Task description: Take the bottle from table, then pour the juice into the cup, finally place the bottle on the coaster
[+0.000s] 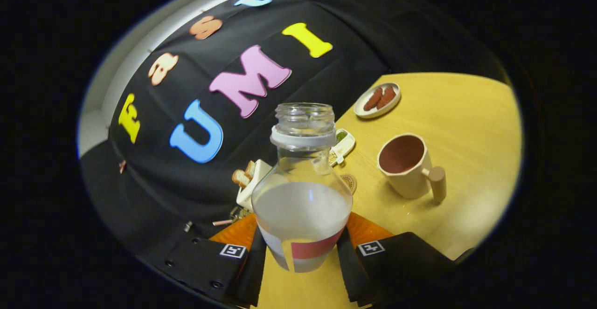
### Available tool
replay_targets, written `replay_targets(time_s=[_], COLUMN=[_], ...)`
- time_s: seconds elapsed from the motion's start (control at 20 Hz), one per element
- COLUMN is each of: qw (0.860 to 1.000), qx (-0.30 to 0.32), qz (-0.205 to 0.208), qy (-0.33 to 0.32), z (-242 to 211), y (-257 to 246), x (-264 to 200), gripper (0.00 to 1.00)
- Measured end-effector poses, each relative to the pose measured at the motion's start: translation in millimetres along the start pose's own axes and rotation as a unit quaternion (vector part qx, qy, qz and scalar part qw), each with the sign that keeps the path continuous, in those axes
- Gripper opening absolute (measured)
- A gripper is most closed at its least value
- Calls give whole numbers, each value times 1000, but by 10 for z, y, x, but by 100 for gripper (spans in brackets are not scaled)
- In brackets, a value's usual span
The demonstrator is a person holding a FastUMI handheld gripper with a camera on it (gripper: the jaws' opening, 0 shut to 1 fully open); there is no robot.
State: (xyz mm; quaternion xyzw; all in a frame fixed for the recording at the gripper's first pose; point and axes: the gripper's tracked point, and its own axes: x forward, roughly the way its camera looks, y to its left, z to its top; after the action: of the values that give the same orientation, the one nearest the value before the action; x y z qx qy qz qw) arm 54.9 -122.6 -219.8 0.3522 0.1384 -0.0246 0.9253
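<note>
Gripper (302, 253) fingers clamp the lower body of the one bottle (302, 192), one on each side at its label band, and the view is tilted, so the bottle seems to be lifted and leaning toward the cup. It is clear and uncapped, its open threaded neck pointing away from the fingers, with pale juice filling the wide lower half. I judge it moderately heavy for its size, rigid, smooth and possibly slippery, and if glass, fragile; the liquid will shift as it tips, so a low hold on the widest labelled part looks sound, though the weight swings toward the neck while pouring.

Just beyond the bottle's shoulder lies one small round coaster (349, 182) on the tabletop (466, 127). Further out to the side stands one cream cup (406, 165) with a thick wooden handle, empty and well apart from the bottle's mouth. Beyond are one plate (377, 100) holding two brown pieces, one small dish (343, 145), and one holder with toast slices (248, 178).
</note>
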Motion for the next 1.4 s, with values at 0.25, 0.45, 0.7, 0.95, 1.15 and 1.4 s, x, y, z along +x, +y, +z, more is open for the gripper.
replay_targets(time_s=[0.25, 0.45, 0.7, 0.95, 1.15, 1.4], qw=[976, 955, 933, 921, 931, 941], qx=[-215, -292, -353, -374, -344, -320], qz=[-20, -32, -43, -73, -97, -100], qy=[-23, -39, -56, -78, -77, -57], z=[49, 104, 205, 409, 401, 231], y=[9, 116, 229, 145, -29, -154], x=[84, 409, 995, 1582, 1988, 2241], gripper=[71, 71, 72, 71, 71, 72])
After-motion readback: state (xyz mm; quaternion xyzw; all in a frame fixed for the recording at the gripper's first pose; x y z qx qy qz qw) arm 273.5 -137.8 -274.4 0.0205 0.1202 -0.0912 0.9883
